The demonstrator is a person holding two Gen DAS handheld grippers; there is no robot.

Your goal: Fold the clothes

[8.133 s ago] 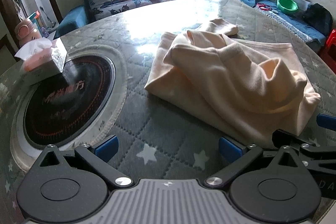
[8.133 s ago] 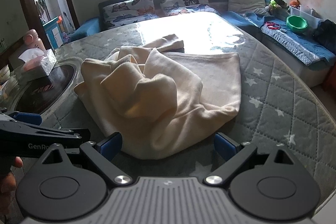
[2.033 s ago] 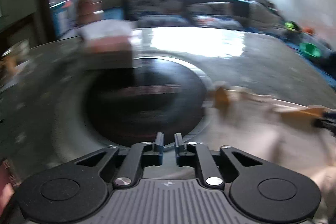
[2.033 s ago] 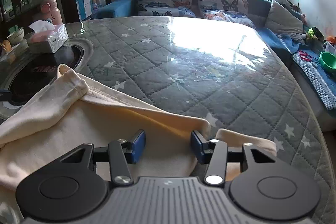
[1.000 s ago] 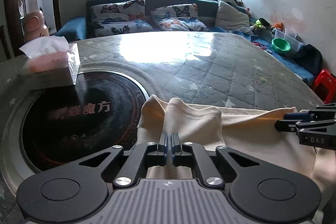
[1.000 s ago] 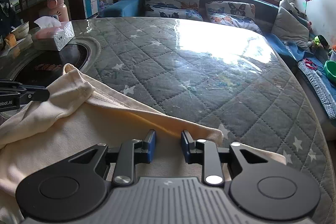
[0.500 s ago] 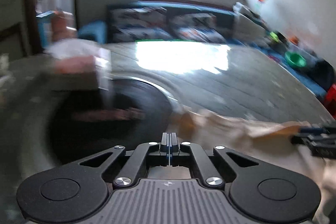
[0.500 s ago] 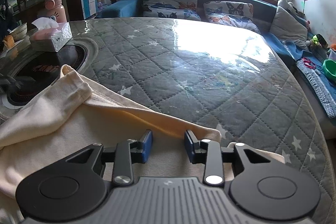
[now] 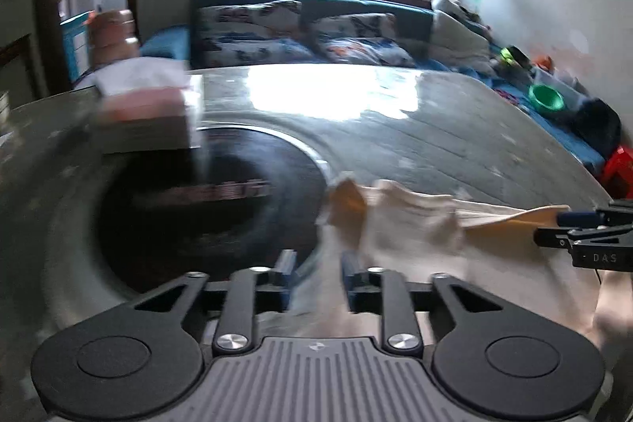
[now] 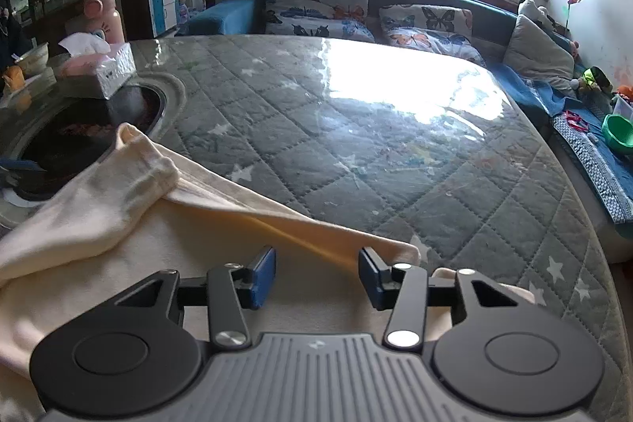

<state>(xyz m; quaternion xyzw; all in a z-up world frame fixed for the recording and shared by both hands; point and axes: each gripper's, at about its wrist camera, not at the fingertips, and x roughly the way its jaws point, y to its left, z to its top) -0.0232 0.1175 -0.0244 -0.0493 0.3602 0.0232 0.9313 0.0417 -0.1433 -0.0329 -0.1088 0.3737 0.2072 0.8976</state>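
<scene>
Grey quilted table (image 10: 395, 145) carried the cream garment (image 10: 118, 224) along its near edge. The right gripper (image 10: 316, 275) and left gripper (image 9: 315, 273) had just been opening, pads clear of the cloth.

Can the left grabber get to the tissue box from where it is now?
Probably yes. The left gripper has just been opening, jaws apart with nothing pinched. Only the bare black round hotplate lies between it and the tissue box; the cream garment lies off to the right.
</scene>
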